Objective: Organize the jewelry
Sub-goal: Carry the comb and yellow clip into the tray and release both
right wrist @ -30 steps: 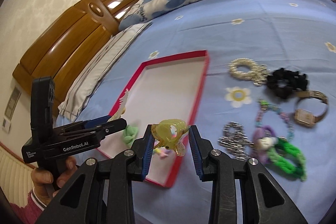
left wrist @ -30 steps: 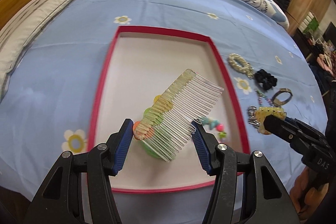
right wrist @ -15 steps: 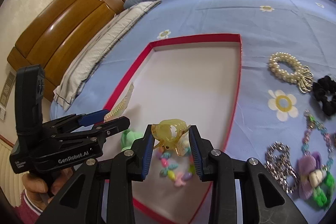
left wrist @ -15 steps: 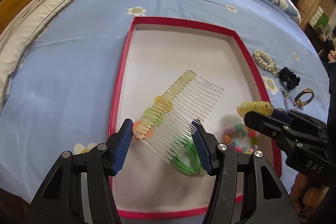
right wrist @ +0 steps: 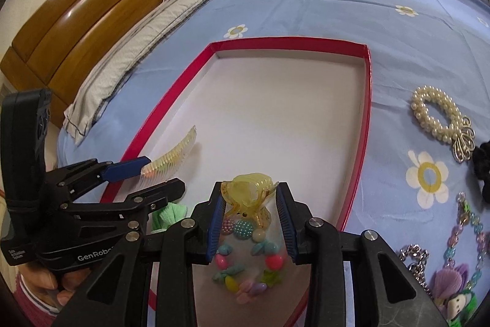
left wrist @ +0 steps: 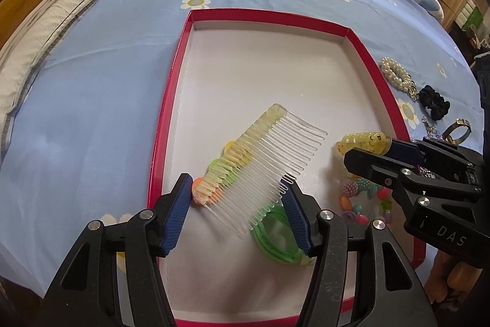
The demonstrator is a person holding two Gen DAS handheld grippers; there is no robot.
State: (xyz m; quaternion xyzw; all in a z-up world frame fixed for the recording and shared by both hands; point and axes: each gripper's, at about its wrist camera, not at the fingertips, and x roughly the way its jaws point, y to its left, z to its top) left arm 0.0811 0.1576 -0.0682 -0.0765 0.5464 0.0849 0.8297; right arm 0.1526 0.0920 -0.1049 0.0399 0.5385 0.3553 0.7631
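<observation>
Clear plastic comb [left wrist: 260,164] sits tight between the blue pads of my left gripper [left wrist: 239,204], up over the near end of the red tray [left wrist: 167,112]. My right gripper [right wrist: 251,213] pinches a yellow hair claw [right wrist: 248,192] above the bead bracelet [right wrist: 248,259] in the tray. A green band [left wrist: 275,235] lies under the comb. Off to the right gripper's side, a pearl band [right wrist: 438,112] rests on the blue sheet [right wrist: 306,5]

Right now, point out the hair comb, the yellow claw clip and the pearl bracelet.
hair comb [left wrist: 245,161], left wrist view, spine.
yellow claw clip [right wrist: 248,189], right wrist view, top curve.
pearl bracelet [right wrist: 420,109], right wrist view, left beads.
</observation>
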